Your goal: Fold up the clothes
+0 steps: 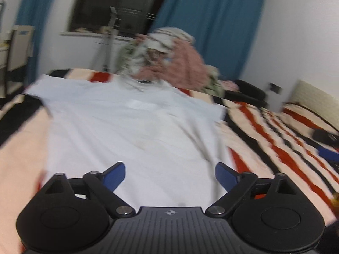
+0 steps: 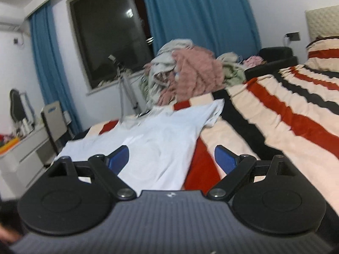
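A pale blue-white T-shirt (image 1: 131, 127) lies spread flat on the striped bed, collar at the far end and both sleeves out. It also shows in the right wrist view (image 2: 161, 135). My left gripper (image 1: 169, 175) is open and empty above the shirt's near hem, its blue pads wide apart. My right gripper (image 2: 171, 158) is open and empty above the shirt's near right edge, with the striped blanket under its right finger.
A pile of unfolded clothes (image 1: 169, 59), pink and grey, is heaped at the far end of the bed, also in the right wrist view (image 2: 186, 78). The red, black and cream striped blanket (image 2: 286, 116) stretches right. A tripod (image 2: 125, 93), chair (image 2: 55, 118) and white desk (image 2: 23, 150) stand left.
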### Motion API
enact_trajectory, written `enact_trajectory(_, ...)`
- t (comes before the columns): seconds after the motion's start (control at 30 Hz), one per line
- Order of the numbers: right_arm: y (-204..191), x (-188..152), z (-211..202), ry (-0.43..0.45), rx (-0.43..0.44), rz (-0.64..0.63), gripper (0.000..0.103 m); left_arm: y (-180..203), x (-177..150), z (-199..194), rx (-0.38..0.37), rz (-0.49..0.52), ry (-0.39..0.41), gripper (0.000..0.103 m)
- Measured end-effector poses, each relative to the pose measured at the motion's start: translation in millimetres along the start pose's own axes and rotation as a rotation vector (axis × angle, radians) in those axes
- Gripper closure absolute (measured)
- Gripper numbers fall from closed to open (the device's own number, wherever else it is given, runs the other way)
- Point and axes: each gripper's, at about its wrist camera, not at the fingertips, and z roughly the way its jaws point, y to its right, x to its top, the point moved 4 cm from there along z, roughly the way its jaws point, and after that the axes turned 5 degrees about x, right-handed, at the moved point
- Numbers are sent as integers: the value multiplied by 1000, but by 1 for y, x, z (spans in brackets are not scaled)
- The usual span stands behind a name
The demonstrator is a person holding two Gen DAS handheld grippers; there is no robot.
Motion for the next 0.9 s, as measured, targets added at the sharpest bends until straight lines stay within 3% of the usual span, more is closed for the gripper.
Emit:
enact_trajectory(0.1, 10, 3, -5, 25, -11, 25, 14, 33, -23, 3, -86, 41, -61, 23)
enact_trajectory(0.2, 19, 6, -10, 51, -23, 49, 14, 72, -47, 8, -126, 167, -96, 29)
enact_trajectory(0.33, 31, 10, -16, 80, -36, 81, 14, 110, -72, 21, -77, 345, -88, 31)
enact_trajectory(0.43, 36, 9, -15, 70, -24, 102, 14, 124, -86, 38, -12, 402, -114, 54)
enact_trajectory(0.5, 39, 8, -14, 64, -19, 114, 14, 124, -88, 47, -1, 389, -129, 87)
enact_trajectory(0.53, 40, 8, -13, 61, -17, 118, 14, 124, -87, 50, -5, 372, -130, 91)
enact_trajectory(0.6, 42, 6, -13, 57, -15, 126, 14, 125, -79, 49, -51, 304, -124, 95)
enact_trajectory(0.73, 46, 8, -18, 76, -7, 136, 14, 140, -63, 41, -234, 109, -157, 97)
enact_trajectory(0.9, 39, 15, -26, 142, -78, -4, 14, 179, -65, 54, -333, 44, -194, 97)
